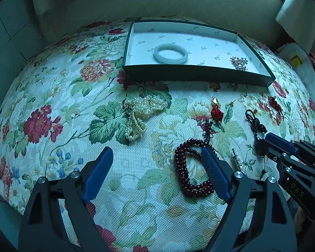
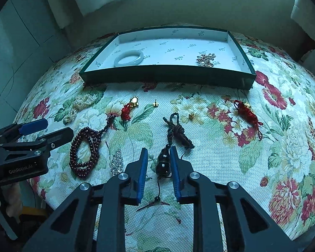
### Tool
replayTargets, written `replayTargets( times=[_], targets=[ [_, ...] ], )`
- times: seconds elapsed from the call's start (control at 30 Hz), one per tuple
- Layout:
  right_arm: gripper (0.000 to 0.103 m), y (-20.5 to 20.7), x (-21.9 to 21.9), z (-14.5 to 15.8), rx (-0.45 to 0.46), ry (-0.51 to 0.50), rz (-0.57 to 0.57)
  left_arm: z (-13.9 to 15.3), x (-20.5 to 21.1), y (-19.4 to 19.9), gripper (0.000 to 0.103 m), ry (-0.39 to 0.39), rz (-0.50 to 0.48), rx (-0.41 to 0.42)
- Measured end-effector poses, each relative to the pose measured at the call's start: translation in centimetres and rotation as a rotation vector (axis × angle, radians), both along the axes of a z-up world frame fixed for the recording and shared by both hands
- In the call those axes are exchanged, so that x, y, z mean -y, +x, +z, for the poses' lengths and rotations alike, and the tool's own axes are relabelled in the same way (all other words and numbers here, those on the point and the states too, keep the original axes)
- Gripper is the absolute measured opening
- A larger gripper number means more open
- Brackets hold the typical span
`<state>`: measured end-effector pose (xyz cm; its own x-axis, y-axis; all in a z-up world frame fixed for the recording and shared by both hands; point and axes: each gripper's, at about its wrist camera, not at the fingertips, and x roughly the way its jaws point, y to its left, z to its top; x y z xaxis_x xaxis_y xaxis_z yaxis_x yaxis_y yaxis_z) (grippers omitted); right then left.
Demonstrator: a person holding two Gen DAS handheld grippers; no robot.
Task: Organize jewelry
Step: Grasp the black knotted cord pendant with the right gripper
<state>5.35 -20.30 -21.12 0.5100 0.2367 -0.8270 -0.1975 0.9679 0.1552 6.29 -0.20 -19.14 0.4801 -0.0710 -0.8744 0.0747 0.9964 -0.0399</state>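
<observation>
A floral cloth [image 2: 231, 157] in reds and greens covers the round tabletop, with pale wall and curtain behind it.

My right tongs [image 2: 156, 163] sit low over the cloth, their blue pads either side of the dark gourd pendant [image 2: 163, 162]. The pads stand very near its sides, but I cannot tell whether they press it or just flank it. The pendant's brown knotted cord [image 2: 177, 131] runs away from me toward the tray.

My left tongs [image 1: 156, 161] hang spread wide and grasp nothing; the right pad overlaps the edge of the dark red bead strand [image 1: 185, 171], which lies coiled on the cloth.

Just beside that strand lies a small glittery clip [image 2: 116, 161]. Farther out are a heap of pearls [image 1: 139, 112], a gold charm with a red tassel [image 2: 129, 107], two small gold studs [image 2: 155, 103], and a red cord piece with a gold charm [image 2: 248, 114] off to my right.

At the far edge sits the green tray [image 2: 168, 74] with its white printed lining. Inside, well apart, lie a pale jade bangle [image 2: 128, 58] and a pearl-flower cluster [image 2: 206, 59].
</observation>
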Motion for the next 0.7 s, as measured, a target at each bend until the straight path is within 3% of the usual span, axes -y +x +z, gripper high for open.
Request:
replayTargets(
  times=[0.7],
  targets=[
    [0.017,-0.6,0.2,-1.1,-0.005,-0.067,-0.003,-0.5,1.5,-0.4,0.085,0.004,-0.030,-0.017]
  ],
)
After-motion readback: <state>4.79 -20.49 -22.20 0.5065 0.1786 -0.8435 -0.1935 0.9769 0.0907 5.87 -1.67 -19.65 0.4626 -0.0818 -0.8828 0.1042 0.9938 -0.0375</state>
